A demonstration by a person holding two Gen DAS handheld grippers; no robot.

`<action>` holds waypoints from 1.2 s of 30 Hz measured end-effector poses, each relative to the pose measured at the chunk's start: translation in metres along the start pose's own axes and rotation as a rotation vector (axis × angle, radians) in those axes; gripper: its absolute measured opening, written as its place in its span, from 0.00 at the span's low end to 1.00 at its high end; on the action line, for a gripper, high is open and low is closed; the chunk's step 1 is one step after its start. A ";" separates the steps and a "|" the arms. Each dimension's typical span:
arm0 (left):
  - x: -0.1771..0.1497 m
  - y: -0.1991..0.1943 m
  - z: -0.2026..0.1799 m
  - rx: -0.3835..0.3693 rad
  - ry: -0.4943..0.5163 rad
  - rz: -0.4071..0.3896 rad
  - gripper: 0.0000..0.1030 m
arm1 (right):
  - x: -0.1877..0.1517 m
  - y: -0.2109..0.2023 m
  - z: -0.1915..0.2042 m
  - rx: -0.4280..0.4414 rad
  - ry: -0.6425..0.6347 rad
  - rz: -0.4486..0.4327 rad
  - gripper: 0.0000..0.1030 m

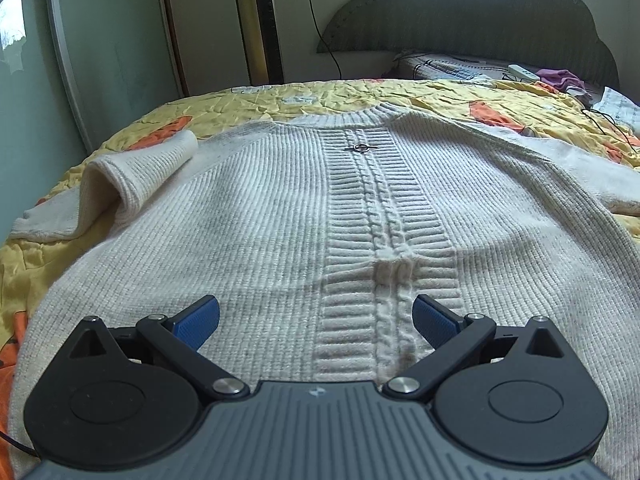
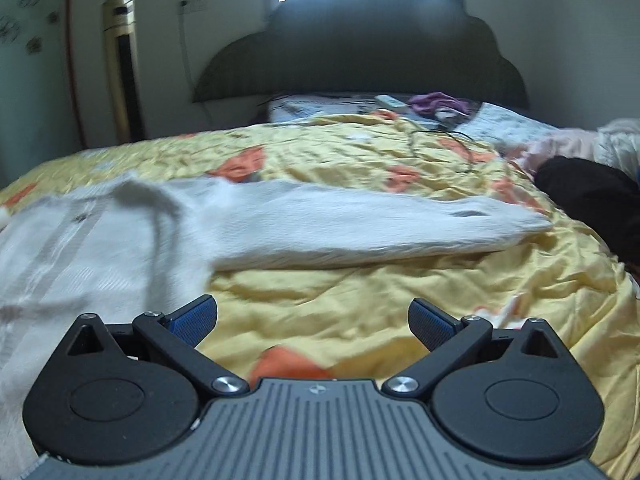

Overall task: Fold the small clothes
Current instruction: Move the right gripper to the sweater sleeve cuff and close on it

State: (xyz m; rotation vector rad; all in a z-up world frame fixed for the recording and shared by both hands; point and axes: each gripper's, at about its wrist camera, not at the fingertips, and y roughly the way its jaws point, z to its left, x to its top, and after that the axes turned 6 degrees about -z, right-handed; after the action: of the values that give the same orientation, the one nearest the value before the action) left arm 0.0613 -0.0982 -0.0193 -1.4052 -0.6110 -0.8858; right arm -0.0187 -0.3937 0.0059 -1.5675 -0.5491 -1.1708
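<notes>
The right wrist view is pretty smeary, so the cream knit sweater (image 2: 80,240) there is just a pale blur on the left side of the frame. Its lower part runs off the left edge and goes under the gripper body. One sleeve (image 2: 380,224) stretches across the middle toward the right, lying flat on the yellow and orange quilt (image 2: 340,312). Its cuff end is soft but readable.

In the left wrist view the sweater (image 1: 248,232) is sharp and fills most of the frame, front up, with the cable panel running down the centre and a small metal ring (image 1: 361,148) near the collar. The hem is hidden behind the gripper. The other sleeve (image 1: 132,176) is folded over on itself at middle left. The sleeve on the right is cut off by the frame edge.

The left gripper (image 1: 316,320) hangs over the lower sweater, jaws spread wide, nothing between them. The right gripper (image 2: 313,318) is likewise spread apart and empty over bare quilt, just beside the sweater's edge.

Further back there's a dark scalloped headboard (image 1: 472,12), a gold tower fan (image 1: 258,20), a white power strip (image 1: 523,73), some purple cloth (image 1: 560,78) and a thin black cable (image 2: 444,136). At far right of the right view there's a dark garment (image 2: 592,200); can't tell what it is.
</notes>
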 end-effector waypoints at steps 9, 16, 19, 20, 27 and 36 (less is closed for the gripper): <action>-0.007 0.003 -0.014 0.000 0.038 -0.040 1.00 | 0.007 0.046 -0.076 -0.116 0.131 0.015 1.00; -0.010 0.007 -0.014 -0.006 0.026 -0.035 1.00 | 0.004 0.086 -0.137 -0.075 0.433 0.044 0.99; -0.011 0.008 -0.014 -0.007 0.019 -0.032 1.00 | 0.006 0.096 -0.149 -0.061 0.501 0.002 0.99; -0.011 0.009 -0.014 -0.007 0.020 -0.030 1.00 | 0.007 0.100 -0.154 -0.055 0.522 -0.006 0.97; -0.016 0.010 -0.017 0.002 0.034 -0.038 1.00 | 0.018 0.128 -0.183 -0.094 0.640 -0.059 0.87; -0.017 0.011 -0.017 -0.002 0.025 -0.038 1.00 | 0.029 0.148 -0.214 -0.143 0.753 -0.070 0.58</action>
State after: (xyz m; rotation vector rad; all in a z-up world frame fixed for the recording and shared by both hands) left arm 0.0585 -0.1129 -0.0413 -1.3861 -0.6200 -0.9332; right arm 0.0285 -0.6459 -0.0443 -1.0996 -0.0178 -1.7549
